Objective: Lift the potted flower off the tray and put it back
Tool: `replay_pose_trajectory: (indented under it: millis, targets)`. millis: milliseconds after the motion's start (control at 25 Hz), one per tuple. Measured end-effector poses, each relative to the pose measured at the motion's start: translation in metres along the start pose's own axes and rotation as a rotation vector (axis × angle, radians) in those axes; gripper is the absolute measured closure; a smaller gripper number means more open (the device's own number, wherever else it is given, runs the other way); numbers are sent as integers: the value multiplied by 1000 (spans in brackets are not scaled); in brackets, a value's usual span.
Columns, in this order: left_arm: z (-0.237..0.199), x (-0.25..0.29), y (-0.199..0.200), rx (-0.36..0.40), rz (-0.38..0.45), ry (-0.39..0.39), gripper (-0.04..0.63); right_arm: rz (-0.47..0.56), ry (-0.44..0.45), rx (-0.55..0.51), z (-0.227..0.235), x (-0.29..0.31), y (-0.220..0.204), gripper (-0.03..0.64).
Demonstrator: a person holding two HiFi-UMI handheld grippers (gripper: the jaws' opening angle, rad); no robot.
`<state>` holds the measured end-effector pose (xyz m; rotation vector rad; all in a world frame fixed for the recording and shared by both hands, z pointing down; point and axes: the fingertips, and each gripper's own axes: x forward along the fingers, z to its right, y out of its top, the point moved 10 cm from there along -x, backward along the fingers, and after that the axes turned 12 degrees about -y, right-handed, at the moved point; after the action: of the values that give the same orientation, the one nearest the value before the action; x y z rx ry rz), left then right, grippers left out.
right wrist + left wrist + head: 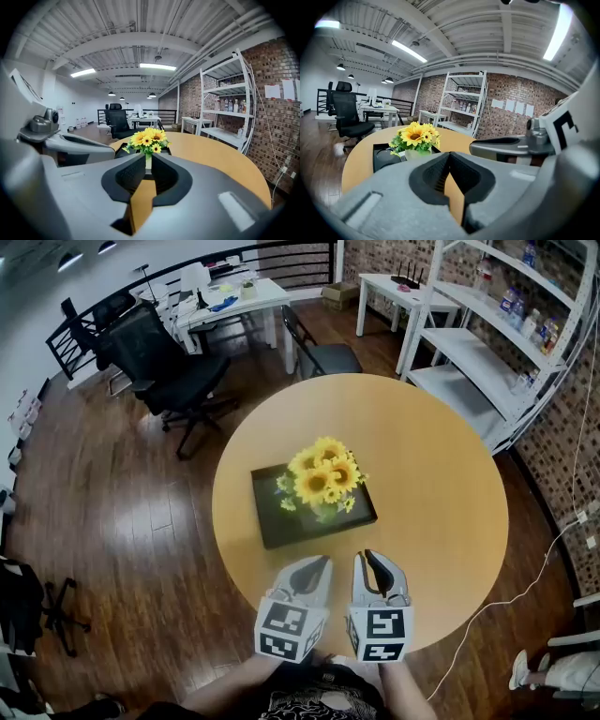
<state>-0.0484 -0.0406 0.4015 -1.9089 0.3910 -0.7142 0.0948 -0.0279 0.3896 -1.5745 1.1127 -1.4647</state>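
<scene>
The potted flower stands upright on the dark tray, a little way ahead of both tongs, with bare worktop around it. It sits straight ahead of the right tongs and ahead and slightly left of where the left tongs point. The two tongs hang side by side near the worktop's edge. Both are brought together with nothing between them, though the right pair shows a thin slit at the tips. Neither touches the pot or the tray.

The main risk, as I see it, is going in like this. Closed tips pushed forward would nudge the small pot and tip it over, or slide it across the tray. The blooms also spread wider than the pot and hide it from above. A grip taken too high would catch stems and petals, and the pot could then swing, slip free, or come down on the tray's rim.
</scene>
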Motion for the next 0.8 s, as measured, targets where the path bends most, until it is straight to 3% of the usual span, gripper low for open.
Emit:
replay_pose_trajectory:
  millis: [80, 800]
  targets:
    - [13, -1, -3, 7, 2, 5, 592, 19, 8, 13, 5, -14, -3, 617]
    - [91, -9, -21, 34, 12, 47, 592, 39, 97, 52, 33, -76, -27, 617]
